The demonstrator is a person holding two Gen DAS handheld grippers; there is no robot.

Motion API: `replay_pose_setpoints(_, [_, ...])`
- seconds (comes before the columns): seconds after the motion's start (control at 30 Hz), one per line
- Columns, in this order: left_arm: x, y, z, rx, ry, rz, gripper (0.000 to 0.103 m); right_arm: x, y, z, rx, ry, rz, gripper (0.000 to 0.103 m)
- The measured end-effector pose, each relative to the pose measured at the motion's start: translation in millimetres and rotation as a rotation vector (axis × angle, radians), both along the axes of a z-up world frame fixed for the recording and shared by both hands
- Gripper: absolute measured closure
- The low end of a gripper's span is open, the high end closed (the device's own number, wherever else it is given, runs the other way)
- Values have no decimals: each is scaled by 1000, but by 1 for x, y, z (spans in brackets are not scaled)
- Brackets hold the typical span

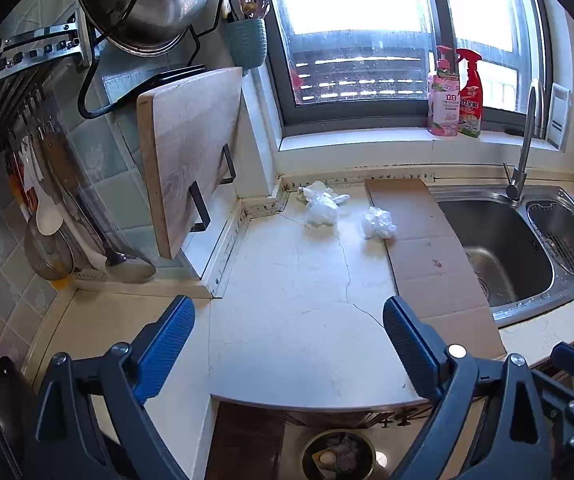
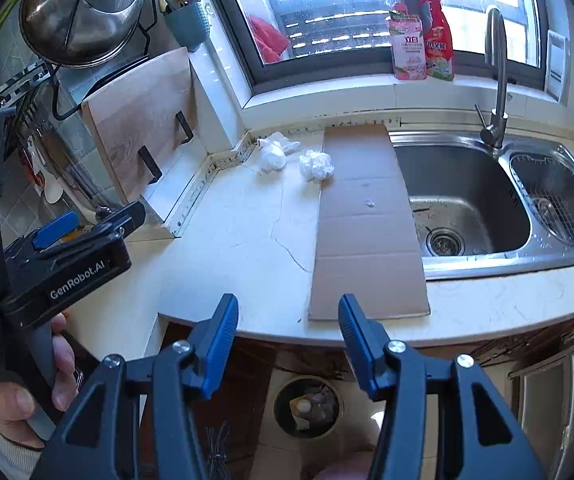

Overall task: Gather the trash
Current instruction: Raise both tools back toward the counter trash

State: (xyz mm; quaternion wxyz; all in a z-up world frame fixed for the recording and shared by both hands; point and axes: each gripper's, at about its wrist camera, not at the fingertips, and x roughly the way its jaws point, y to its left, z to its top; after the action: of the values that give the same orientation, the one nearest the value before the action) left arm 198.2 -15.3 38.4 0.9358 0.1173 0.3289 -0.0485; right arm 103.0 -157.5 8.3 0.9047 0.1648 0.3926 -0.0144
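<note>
Two crumpled white wads lie at the back of the pale counter: one in the corner, the other at the edge of a flat cardboard sheet. A tiny white scrap rests on the cardboard. On the floor below the counter edge stands a round bin with trash in it. My left gripper hangs open and empty above the counter's front. My right gripper is open and empty above the counter edge, well short of the wads.
A steel double sink with a tall faucet lies right of the cardboard. A wooden cutting board stands in a rack at the left wall. Two spray bottles stand on the windowsill. A hand holds the left gripper.
</note>
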Motion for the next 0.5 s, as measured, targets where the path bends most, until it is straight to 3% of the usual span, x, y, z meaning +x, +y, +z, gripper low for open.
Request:
replay_pose_setpoints(0.27, [60, -7, -10, -4, 18, 33, 6, 65, -28, 7, -5, -15, 48, 50])
replay_pose_setpoints(0.5, [152, -43, -30, 18, 104, 14, 6, 173, -76, -14, 67, 44, 100, 50])
